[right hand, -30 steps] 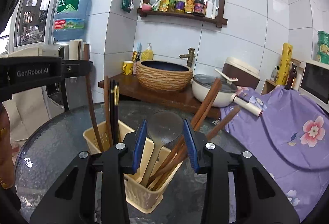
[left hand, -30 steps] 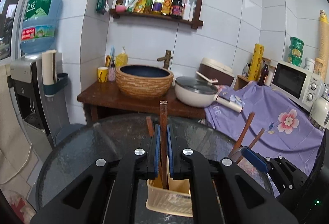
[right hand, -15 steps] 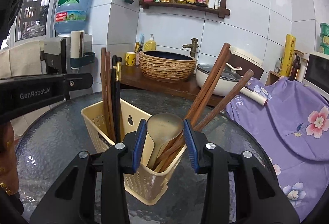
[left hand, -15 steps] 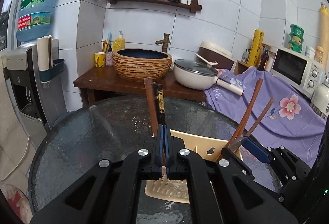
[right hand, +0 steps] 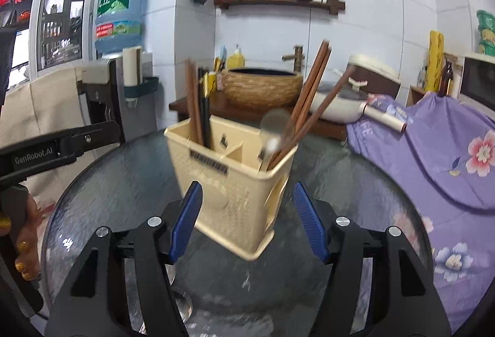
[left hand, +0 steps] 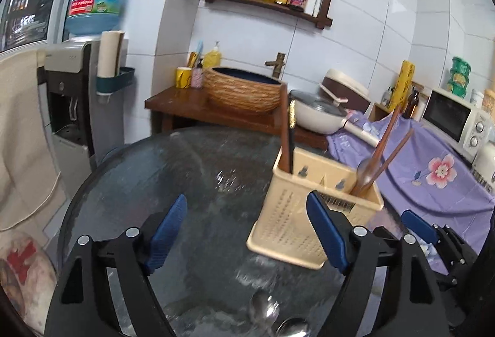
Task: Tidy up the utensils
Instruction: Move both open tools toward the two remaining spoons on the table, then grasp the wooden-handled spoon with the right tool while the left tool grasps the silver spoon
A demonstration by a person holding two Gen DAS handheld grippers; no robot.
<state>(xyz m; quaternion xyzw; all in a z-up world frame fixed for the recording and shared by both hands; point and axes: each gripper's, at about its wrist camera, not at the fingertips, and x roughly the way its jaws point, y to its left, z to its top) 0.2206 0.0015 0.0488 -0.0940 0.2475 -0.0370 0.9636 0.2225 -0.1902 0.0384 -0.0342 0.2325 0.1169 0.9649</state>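
Left wrist view shows your left gripper (left hand: 246, 228) with its fingers (left hand: 167, 227) spreading apart and nothing between them, above the dark glass tabletop (left hand: 173, 170), while the beige utensil caddy (left hand: 312, 210) stands toward the tabletop's right edge with chopsticks (left hand: 286, 132) upright in its left compartment and a spoon (left hand: 365, 173) leaning in its right one. From the right wrist view, your right gripper (right hand: 247, 219) is also opening, its fingers released on either side of the caddy's near corner without pressing it. Two metal spoons (left hand: 269, 313) lie at the tabletop's near edge.
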